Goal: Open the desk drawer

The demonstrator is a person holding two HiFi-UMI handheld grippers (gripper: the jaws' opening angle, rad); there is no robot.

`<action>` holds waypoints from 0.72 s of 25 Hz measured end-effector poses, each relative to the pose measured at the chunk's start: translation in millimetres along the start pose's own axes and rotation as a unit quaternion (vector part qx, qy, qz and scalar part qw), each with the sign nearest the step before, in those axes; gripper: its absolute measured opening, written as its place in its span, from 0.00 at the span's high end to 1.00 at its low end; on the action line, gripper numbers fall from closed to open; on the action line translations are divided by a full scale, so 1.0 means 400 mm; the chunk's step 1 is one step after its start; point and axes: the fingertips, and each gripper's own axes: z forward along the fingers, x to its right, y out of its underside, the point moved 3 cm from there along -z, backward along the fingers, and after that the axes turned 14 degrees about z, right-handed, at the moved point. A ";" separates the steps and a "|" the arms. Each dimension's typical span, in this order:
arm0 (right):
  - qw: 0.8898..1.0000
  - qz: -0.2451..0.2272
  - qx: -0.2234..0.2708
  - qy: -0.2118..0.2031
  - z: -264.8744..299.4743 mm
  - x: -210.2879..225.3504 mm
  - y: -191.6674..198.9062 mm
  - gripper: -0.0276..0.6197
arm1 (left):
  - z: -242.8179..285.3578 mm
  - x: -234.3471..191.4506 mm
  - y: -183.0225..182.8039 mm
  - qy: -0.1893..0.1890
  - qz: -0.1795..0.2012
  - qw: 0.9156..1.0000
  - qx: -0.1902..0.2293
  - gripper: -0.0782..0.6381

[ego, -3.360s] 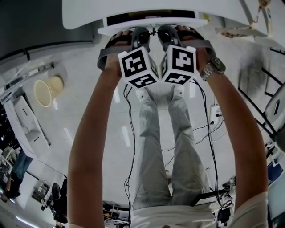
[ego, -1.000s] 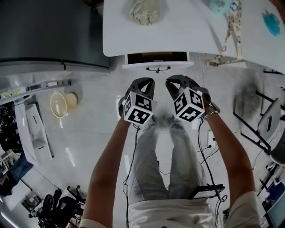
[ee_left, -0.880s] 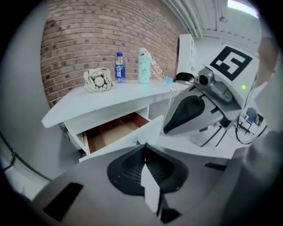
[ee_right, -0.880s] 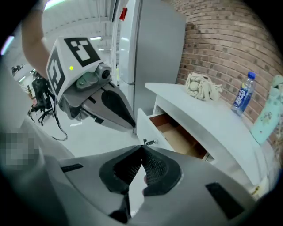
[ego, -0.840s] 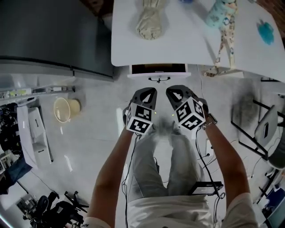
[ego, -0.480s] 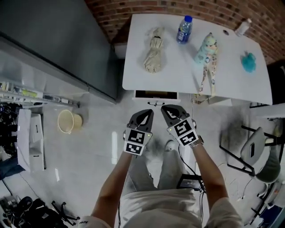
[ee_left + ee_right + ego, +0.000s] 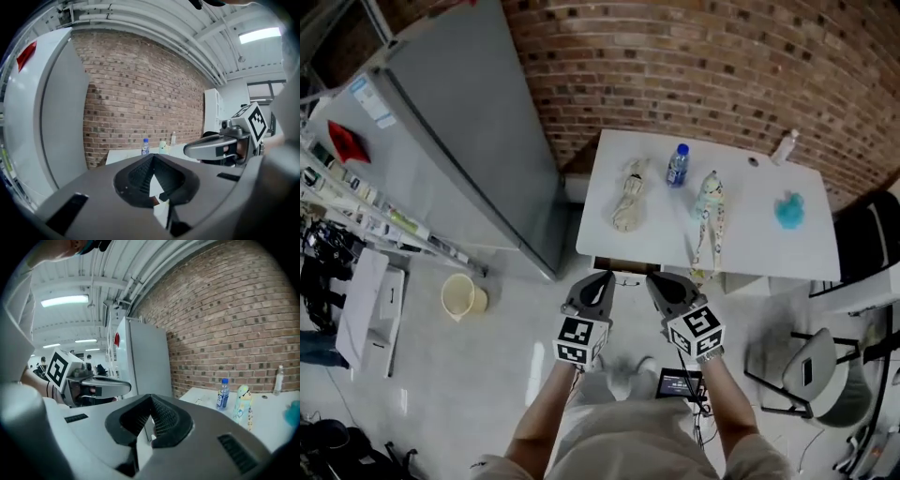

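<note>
The white desk [image 7: 750, 246] stands against the brick wall. Its drawer [image 7: 623, 267] is pulled out a little at the front edge, showing a dark brown inside. My left gripper [image 7: 604, 278] and right gripper [image 7: 654, 278] hover side by side just in front of the drawer, apart from it and raised high. Both are shut with nothing between the jaws. In the left gripper view the left gripper [image 7: 152, 158] points towards the wall, with the right gripper [image 7: 213, 147] beside it. The right gripper view shows the right gripper [image 7: 150, 400] closed too.
On the desk lie a cloth bundle [image 7: 628, 206], a water bottle [image 7: 677, 165], a toy figure [image 7: 705, 214], a blue object [image 7: 788, 212] and a small bottle [image 7: 784, 146]. A grey cabinet [image 7: 469, 141] stands left, a beige bin [image 7: 464, 296] on the floor, a chair [image 7: 811, 370] right.
Both grippers have left the drawer handle and risen well above it, side by side. The view now takes in the whole desk and wall. The drawer stays slightly open.
</note>
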 end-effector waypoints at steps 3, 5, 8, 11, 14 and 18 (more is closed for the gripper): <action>0.999 -0.007 0.033 -0.004 -0.072 -0.008 -0.096 0.92 | -0.043 0.006 -0.080 -0.013 0.002 1.000 0.025 0.88; 0.999 -0.012 0.051 -0.010 -0.117 -0.017 -0.155 0.92 | -0.076 0.006 -0.125 -0.026 -0.006 0.999 0.037 0.88; 0.997 -0.025 0.071 -0.020 -0.175 -0.040 -0.242 0.92 | -0.129 -0.010 -0.189 -0.049 -0.010 0.998 0.048 0.88; 0.996 -0.030 0.081 -0.035 -0.220 -0.070 -0.302 0.92 | -0.199 -0.026 -0.242 -0.072 -0.015 0.996 0.053 0.88; 0.994 -0.036 0.084 -0.053 -0.261 -0.076 -0.336 0.92 | -0.229 -0.021 -0.277 -0.085 -0.028 0.993 0.072 0.88; 0.993 -0.032 0.083 -0.072 -0.273 -0.114 -0.301 0.92 | -0.290 -0.002 -0.270 -0.111 -0.014 0.992 0.066 0.88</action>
